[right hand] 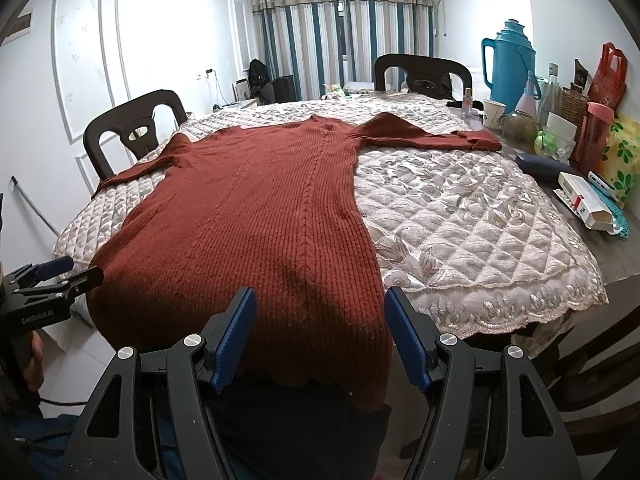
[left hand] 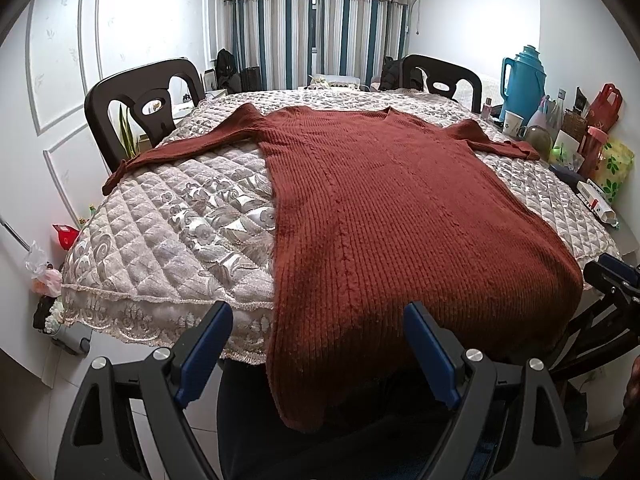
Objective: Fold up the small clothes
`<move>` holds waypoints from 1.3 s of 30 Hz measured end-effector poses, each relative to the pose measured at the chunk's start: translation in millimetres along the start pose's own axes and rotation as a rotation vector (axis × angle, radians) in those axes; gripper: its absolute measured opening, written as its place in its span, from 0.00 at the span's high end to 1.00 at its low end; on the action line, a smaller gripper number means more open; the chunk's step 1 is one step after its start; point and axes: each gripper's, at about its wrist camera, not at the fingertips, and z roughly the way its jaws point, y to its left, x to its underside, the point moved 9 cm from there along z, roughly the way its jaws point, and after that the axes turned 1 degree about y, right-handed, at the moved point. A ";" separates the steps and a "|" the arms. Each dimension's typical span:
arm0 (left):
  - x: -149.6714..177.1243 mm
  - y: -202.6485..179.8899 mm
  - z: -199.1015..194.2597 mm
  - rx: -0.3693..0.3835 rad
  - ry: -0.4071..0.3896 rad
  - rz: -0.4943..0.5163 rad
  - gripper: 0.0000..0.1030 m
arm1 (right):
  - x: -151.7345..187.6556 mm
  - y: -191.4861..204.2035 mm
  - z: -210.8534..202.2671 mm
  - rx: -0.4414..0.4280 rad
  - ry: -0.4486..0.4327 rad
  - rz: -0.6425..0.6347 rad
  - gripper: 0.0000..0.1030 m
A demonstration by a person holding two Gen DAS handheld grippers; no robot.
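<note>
A rust-red knit sweater point(left hand: 384, 200) lies flat on the quilted table cover point(left hand: 172, 232), both sleeves spread out, its hem hanging over the near edge. It also shows in the right wrist view point(right hand: 256, 216). My left gripper point(left hand: 318, 344) is open, its blue-padded jaws held just before the hem's left part, not touching it. My right gripper point(right hand: 320, 332) is open before the hem's right part, apart from the cloth. The left gripper also shows at the left edge of the right wrist view point(right hand: 52, 276).
Dark chairs stand at the far left point(left hand: 140, 100) and far right point(left hand: 444, 76) of the table. A blue thermos point(right hand: 508, 68), cups, bottles, bags and boxes point(right hand: 584, 200) crowd the table's right side. Another chair stands at my right point(right hand: 600, 360).
</note>
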 end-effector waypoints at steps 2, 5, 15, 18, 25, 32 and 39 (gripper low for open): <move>-0.8 0.2 2.3 0.002 0.005 -0.001 0.14 | -0.3 -0.8 1.3 -0.002 0.003 0.003 0.35; -2.7 0.2 5.2 -0.002 0.005 0.003 0.14 | -1.9 -3.1 4.3 0.001 0.005 0.006 0.35; -20.7 1.0 16.2 -0.001 0.003 0.004 0.14 | -18.5 -12.9 14.8 0.014 -0.009 0.030 0.35; -26.3 3.2 20.2 0.001 0.006 -0.001 0.14 | -23.4 -13.1 19.9 0.015 -0.004 0.032 0.35; -43.2 16.3 29.0 0.029 0.005 -0.052 0.14 | -39.1 -10.9 33.3 -0.007 0.005 0.043 0.35; -65.9 52.3 45.1 0.053 0.000 -0.179 0.14 | -65.9 -8.0 51.6 -0.017 0.010 0.037 0.36; -88.9 100.7 66.0 0.036 0.010 -0.293 0.14 | -96.4 -1.3 77.3 -0.039 0.029 0.032 0.35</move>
